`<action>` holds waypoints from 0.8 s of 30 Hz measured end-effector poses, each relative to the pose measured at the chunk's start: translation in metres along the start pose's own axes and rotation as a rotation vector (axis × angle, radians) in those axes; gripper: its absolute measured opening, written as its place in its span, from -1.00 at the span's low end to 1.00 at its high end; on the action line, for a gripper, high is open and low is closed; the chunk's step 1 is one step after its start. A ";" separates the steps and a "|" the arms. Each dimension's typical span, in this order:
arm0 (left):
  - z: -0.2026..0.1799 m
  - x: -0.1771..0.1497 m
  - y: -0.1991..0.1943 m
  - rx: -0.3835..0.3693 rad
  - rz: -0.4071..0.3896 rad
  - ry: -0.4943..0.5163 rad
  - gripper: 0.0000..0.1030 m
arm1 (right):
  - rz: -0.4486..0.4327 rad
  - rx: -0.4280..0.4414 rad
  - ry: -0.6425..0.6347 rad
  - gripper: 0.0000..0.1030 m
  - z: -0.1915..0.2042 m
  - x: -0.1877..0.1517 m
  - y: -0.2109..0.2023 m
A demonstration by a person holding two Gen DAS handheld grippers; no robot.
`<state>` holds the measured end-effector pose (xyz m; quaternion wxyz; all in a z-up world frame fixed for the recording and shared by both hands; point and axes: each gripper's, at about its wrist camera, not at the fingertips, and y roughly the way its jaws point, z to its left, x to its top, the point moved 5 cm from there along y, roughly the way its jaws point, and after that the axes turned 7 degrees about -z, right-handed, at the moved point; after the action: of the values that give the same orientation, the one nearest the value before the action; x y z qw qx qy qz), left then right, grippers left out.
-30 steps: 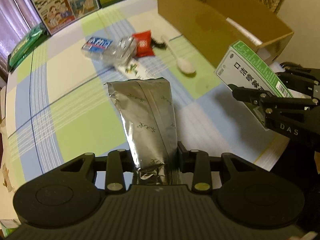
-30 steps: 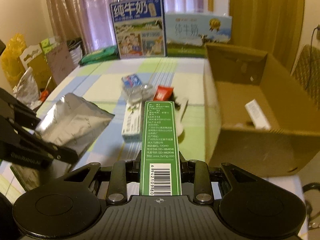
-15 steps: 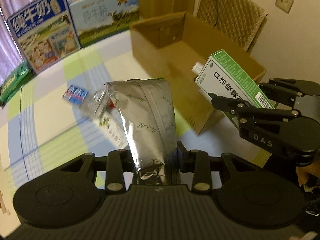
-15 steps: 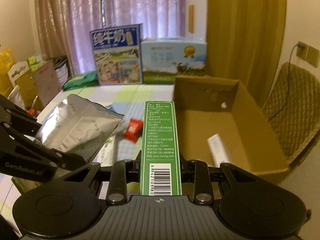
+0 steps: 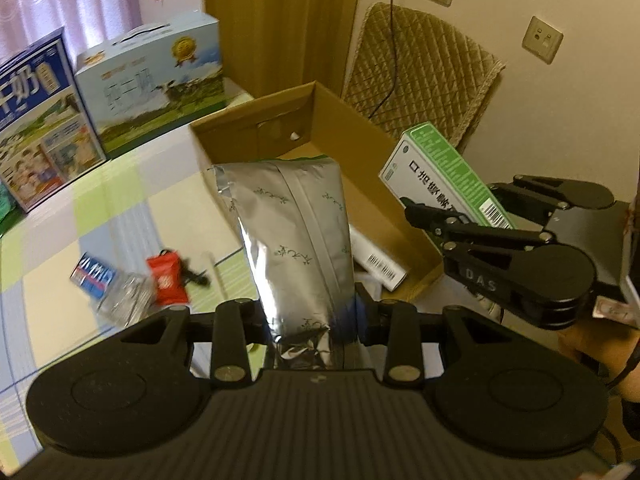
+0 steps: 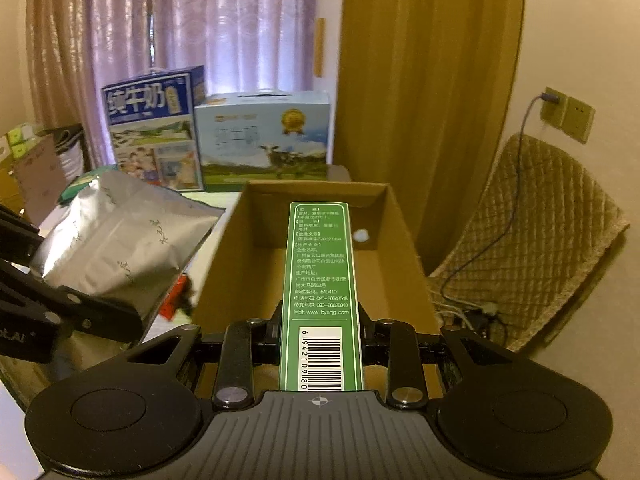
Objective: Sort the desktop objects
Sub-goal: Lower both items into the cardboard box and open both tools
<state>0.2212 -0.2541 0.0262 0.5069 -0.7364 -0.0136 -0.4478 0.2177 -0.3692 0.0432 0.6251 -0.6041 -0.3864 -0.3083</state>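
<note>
Both claws are full: left gripper (image 5: 310,316) pinches the soft, crinkly foil pouch (image 5: 292,236) by its bottom seal, while right gripper (image 6: 320,330) clamps the stiff, light green carton (image 6: 320,280) by its sides over the cardboard box (image 6: 404,248).

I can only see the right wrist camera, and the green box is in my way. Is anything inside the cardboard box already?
Observer: Yes. The left wrist camera shows a white box with a barcode lying on the floor of the cardboard box, near its close end.
Operator: What's on the other side of my green box?
Observer: The green box has a white face with big dark characters.
Operator: Is there more stuff on the table?
Observer: A blue packet lies on the table beside a clear wrapper.
</note>
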 end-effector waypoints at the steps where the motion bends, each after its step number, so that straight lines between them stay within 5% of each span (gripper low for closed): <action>1: -0.001 0.003 0.003 -0.004 -0.001 -0.002 -0.40 | 0.001 -0.003 0.001 -0.47 -0.005 0.000 0.002; 24: 0.004 0.034 0.071 -0.019 0.022 -0.082 -0.40 | 0.037 -0.008 -0.005 -0.47 -0.044 0.004 0.055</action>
<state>0.2782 -0.3002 -0.0031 0.5040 -0.7588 -0.0219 -0.4119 0.2712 -0.4077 0.0201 0.6274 -0.6143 -0.3753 -0.2968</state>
